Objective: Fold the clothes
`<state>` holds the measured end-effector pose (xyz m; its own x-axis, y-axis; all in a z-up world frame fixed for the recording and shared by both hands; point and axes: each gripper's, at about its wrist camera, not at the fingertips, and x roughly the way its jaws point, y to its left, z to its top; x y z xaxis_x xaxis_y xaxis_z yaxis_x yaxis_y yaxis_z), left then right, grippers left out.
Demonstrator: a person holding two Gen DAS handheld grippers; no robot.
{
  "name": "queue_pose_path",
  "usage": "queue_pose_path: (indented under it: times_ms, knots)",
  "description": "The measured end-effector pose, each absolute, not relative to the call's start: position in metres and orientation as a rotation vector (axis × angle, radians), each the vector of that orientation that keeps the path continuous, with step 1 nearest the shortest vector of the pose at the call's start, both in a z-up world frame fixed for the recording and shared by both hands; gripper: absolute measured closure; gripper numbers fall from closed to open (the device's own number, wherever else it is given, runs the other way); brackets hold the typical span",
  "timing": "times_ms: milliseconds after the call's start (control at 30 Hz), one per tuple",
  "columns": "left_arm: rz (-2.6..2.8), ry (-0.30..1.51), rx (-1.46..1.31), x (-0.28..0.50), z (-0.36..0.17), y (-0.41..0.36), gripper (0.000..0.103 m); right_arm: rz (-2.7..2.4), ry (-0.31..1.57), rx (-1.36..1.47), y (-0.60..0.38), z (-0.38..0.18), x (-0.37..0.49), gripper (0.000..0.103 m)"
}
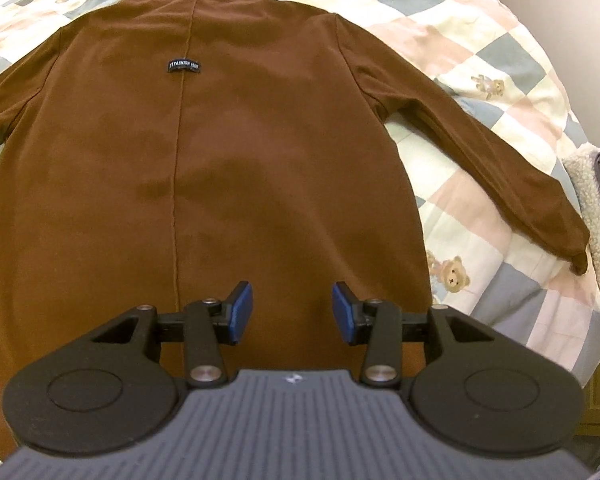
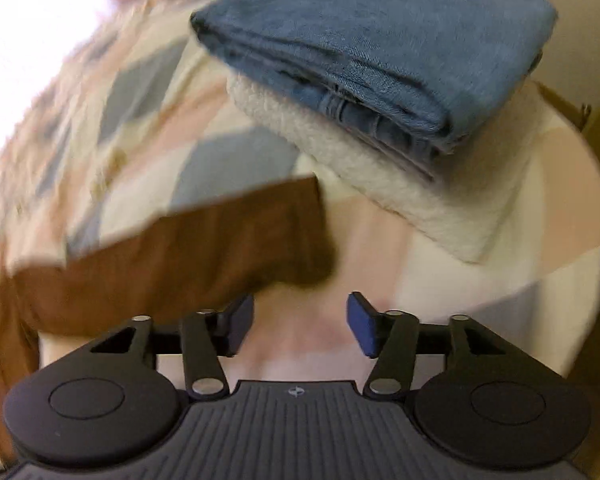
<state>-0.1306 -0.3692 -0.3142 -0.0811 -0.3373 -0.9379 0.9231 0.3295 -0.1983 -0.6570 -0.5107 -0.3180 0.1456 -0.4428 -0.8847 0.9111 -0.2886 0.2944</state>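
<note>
My left gripper (image 1: 292, 312) hangs just above the lower back of the brown jacket (image 1: 204, 168), its blue pads (image 1: 242, 306) parted with only bare cloth showing in the gap; they grip nothing. The jacket lies spread flat, back up, on the patchwork quilt (image 1: 480, 52), and everything else I place from it. Its centre seam runs away from me past a small dark label (image 1: 185, 66) up near the collar end. The right sleeve (image 1: 500, 168) stretches out sideways from the jacket's shoulder, flat on the quilt. My right gripper (image 2: 300, 324) is over the quilt just past that sleeve's cuff (image 2: 300, 248), jaws standing well apart and empty, the cuff lying just beside the left pad; this view is blurred. Farther out beyond the cuff sits a folded cream fleece (image 2: 440, 200), with folded blue jeans (image 2: 380, 40) stacked on top of it.
</note>
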Motion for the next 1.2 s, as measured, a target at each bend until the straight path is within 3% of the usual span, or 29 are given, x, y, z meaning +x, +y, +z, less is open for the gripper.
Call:
queue_pose_path:
  times_ms: [33,200,233,267,300,433,533,567,633,700,767,967,1200]
  knots:
    - [-1.167,1.223,0.633,-0.131,-0.314,-0.369,0.064,-1.479,0.467,1.248,-0.513,-0.325,-0.660,0.033]
    - [-1.136,1.231,0.599,-0.127,-0.314,-0.364,0.063,-1.547,0.063,1.616,-0.528,-0.386,-0.678,0.033]
    - [-1.129,1.235,0.593,-0.125,-0.315,-0.363,0.063,-1.553,0.003,1.678,-0.531,-0.399,-0.679,0.040]
    - [-1.123,1.239,0.587,-0.124,-0.315,-0.362,0.063,-1.557,-0.057,1.694,-0.530,-0.404,-0.678,0.075]
    - [-1.119,1.242,0.582,-0.122,-0.315,-0.361,0.063,-1.540,-0.094,1.694,-0.532,-0.407,-0.677,0.098]
    - [-1.117,1.239,0.562,-0.119,-0.310,-0.351,0.063,-1.606,-0.110,1.300,-0.527,-0.354,-0.669,0.097]
    - [-1.107,1.256,0.546,-0.117,-0.311,-0.341,0.063,-1.638,-0.006,1.157,-0.528,-0.346,-0.666,0.092]
    - [-1.099,1.264,0.548,-0.116,-0.312,-0.337,0.063,-1.643,0.062,1.186,-0.534,-0.357,-0.665,0.068]
    - [-1.084,1.274,0.562,-0.114,-0.314,-0.328,0.063,-1.659,0.172,1.286,-0.542,-0.377,-0.663,0.053]
    - [-1.064,1.269,0.578,-0.108,-0.310,-0.314,0.063,-1.644,0.196,1.305,-0.540,-0.380,-0.657,0.048]
    - [-1.036,1.261,0.590,-0.099,-0.304,-0.295,0.062,-1.676,0.203,1.258,-0.524,-0.368,-0.649,0.029]
    - [-0.832,1.268,0.554,-0.040,-0.291,-0.205,0.060,-1.264,0.357,1.346,-0.474,-0.357,-0.599,0.033]
    - [-0.668,1.296,0.327,0.037,-0.304,-0.106,0.046,-0.802,0.552,1.439,-0.387,-0.378,-0.487,0.035]
